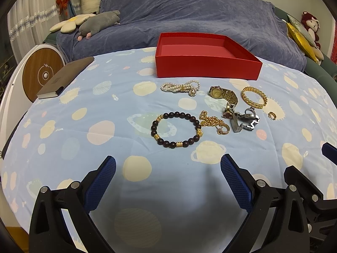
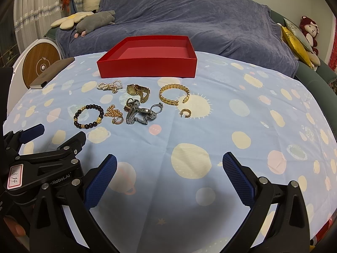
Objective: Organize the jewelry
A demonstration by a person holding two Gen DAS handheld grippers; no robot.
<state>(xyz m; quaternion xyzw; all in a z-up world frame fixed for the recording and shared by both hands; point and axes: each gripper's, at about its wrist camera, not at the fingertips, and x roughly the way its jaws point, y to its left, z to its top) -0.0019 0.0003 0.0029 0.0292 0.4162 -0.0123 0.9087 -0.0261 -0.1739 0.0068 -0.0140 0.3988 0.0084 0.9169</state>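
Note:
An empty red box [image 1: 208, 66] [image 2: 147, 68] stands at the far side of the blue patterned tablecloth. In front of it lie a pearl bracelet [image 1: 179, 87] [image 2: 109, 86], a gold watch [image 1: 224, 93] [image 2: 138, 91], a gold bangle [image 1: 253, 97] [image 2: 174, 94], a dark bead bracelet [image 1: 175, 129] [image 2: 88, 116], a gold chain [image 1: 210, 121] [image 2: 113, 111], a silver watch [image 1: 245, 121] [image 2: 139, 113] and a small gold earring [image 1: 273, 115] [image 2: 185, 113]. My left gripper [image 1: 168, 168] is open, near the bead bracelet. My right gripper [image 2: 169, 166] is open over bare cloth, nearer than the jewelry.
A brown notebook [image 1: 65, 78] [image 2: 52, 71] lies at the table's left edge beside a round wooden-faced device [image 1: 43, 73]. A sofa under a blue cover [image 1: 189, 12] with plush toys stands behind the table. The left gripper's body [image 2: 42, 162] shows at the right view's left.

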